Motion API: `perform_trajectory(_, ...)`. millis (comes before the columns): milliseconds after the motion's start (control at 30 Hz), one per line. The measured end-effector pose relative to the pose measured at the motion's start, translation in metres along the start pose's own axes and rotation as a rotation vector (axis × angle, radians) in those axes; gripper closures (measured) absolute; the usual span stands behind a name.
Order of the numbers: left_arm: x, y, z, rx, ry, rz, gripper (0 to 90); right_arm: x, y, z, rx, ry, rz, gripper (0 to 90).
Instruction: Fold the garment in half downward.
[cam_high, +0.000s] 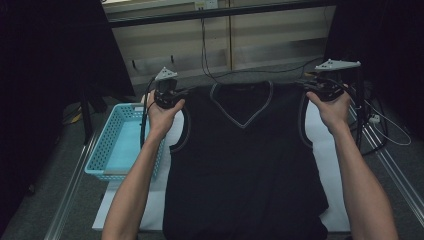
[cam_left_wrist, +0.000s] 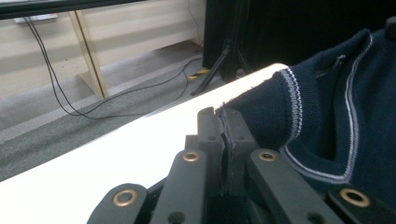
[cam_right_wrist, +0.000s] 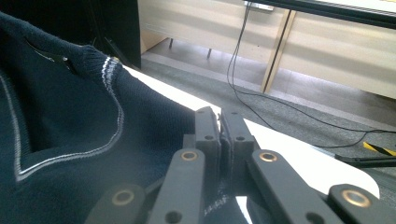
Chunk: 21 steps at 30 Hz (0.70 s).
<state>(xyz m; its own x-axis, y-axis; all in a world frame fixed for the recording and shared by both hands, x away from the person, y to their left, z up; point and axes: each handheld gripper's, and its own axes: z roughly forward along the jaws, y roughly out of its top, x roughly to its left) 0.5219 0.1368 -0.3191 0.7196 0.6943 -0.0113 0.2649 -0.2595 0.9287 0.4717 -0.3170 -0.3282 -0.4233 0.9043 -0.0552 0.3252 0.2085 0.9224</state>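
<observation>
Navy V-neck vest (cam_high: 245, 165) with pale striped trim, spread flat on white table (cam_high: 327, 165), each shoulder pinched in closed jaws.

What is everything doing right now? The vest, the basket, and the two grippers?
Vest: spread flat on the table, front up, pinched at both shoulders.
Left gripper: shut on the vest's shoulder edge.
Right gripper: shut on the vest's other shoulder.
Basket: upright beside the vest, nothing seen inside.
Table: white top, mostly covered by the vest.
</observation>
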Motion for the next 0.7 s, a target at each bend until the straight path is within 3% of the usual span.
perform_trajectory(167, -0.007, -0.006, -0.019, -0.023, -0.027, -0.012, 88.0, 0.009, -0.005, -0.016, -0.019, 0.023, -0.017, 86.5)
perform_trajectory(300, -0.012, -0.023, -0.028, -0.009, -0.048, -0.027, 88.0, 0.017, -0.012, -0.028, -0.037, 0.034, -0.022, 86.5)
perform_trajectory(500, -0.026, -0.042, -0.036, 0.021, -0.062, 0.01, 88.0, 0.03, -0.031, -0.039, -0.027, 0.064, -0.024, 86.5)
perform_trajectory(700, -0.035, -0.056, -0.051, 0.001, -0.097, 0.002, 88.0, 0.04, -0.044, -0.055, -0.027, 0.089, -0.037, 86.5)
